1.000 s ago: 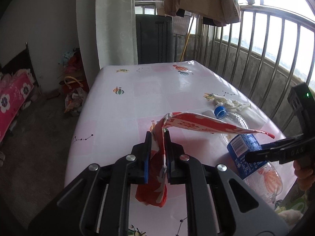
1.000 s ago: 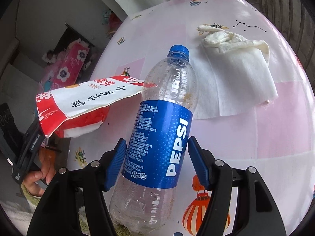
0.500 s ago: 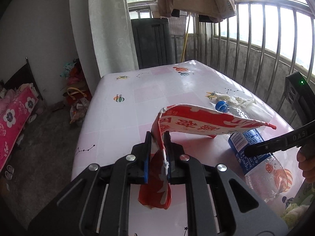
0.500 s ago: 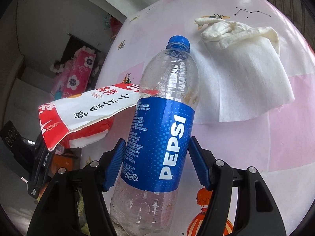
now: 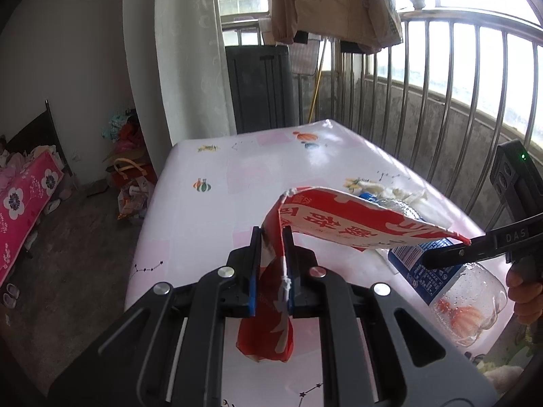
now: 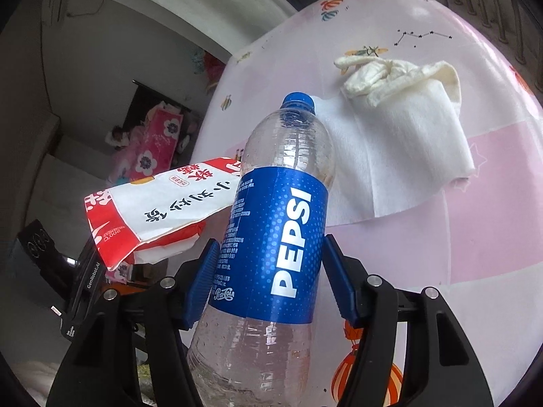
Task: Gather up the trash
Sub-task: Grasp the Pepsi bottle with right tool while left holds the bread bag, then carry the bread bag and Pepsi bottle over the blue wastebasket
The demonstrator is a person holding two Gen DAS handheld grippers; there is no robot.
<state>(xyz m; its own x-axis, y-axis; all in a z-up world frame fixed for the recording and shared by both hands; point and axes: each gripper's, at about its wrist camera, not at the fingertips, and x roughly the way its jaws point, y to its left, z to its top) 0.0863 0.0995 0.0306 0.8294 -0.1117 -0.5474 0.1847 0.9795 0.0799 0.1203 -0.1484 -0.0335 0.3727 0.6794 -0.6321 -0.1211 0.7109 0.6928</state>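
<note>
Above pink table [image 6: 492,237]: one Pepsi bottle [image 6: 271,237], blue cap on, empty but for droplets, clamped in right gripper [image 6: 268,271]. One red-white snack bag [image 5: 339,224] pinched in left gripper [image 5: 273,268], aloft. One white paper towel [image 6: 407,156] on tabletop.

A lived-in home, at a table [image 5: 210,203] with a pink cartoon-print cover beside a barred balcony railing [image 5: 451,101]. Jackets [image 5: 332,3] hang drying above the table's far end, a pale curtain [image 5: 183,68] drops behind it, and to its left, across the floor, stand a bed with a pink flowered cover [image 5: 23,203] and heaped bags [image 5: 130,176].
</note>
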